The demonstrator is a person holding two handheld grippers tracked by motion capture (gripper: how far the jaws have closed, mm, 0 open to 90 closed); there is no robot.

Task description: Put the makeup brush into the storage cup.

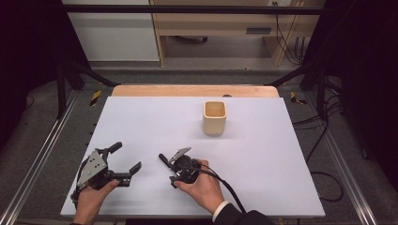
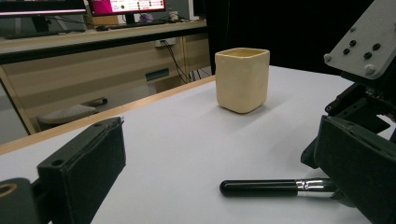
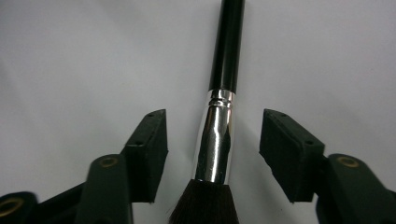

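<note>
Two hand-held grippers near the table's front edge, a brush between the right one's jaws.

The left gripper [image 1: 126, 161] sits toward the front-left corner of the white table [image 1: 141, 122], jaws spread wide, holding nothing. The right gripper [image 3: 214, 149] sits near the middle of the front edge, jaws parted on either side of the brush [image 3: 219, 126] without touching it; the brush lies flat on the table. A cream cup [image 1: 215, 118] stands upright toward the back edge, right of centre, well apart from both.
</note>
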